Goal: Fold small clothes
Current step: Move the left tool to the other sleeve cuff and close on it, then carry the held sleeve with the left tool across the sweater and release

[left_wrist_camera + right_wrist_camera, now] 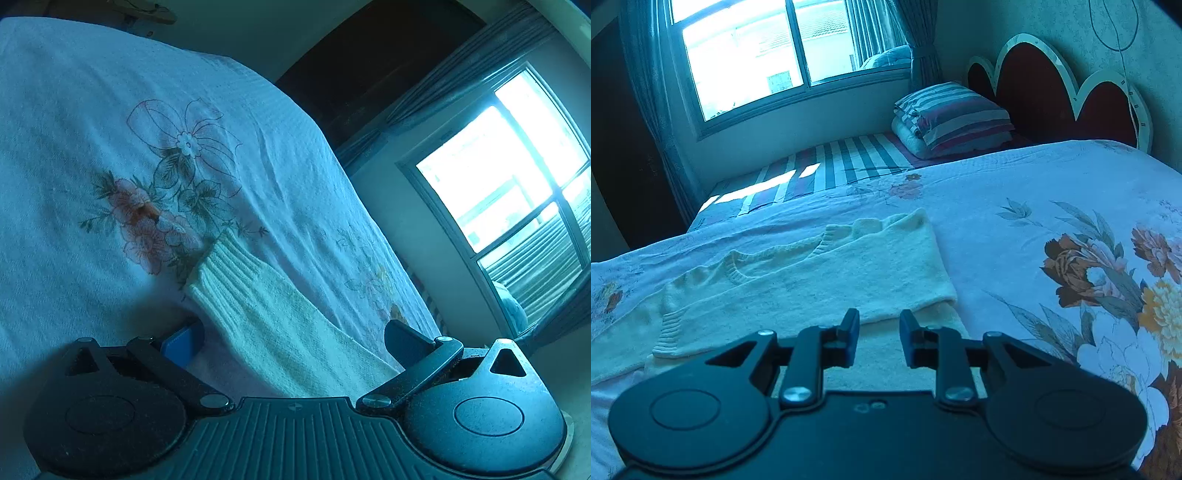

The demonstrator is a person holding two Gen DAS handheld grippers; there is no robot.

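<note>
On bedspread (92,110), sweater sleeve (266,306) lies diagonal, cuff far.

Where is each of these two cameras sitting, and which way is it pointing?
Left wrist: on the left gripper, looking along its wide-open fingers over a sleeve and the bedspread, window to the right.
Right wrist: on the right gripper, looking across the sweater toward pillows, headboard and window; its fingers stand slightly apart, holding nothing.
Shared: the cream sweater, floral bedspread and window.
</note>
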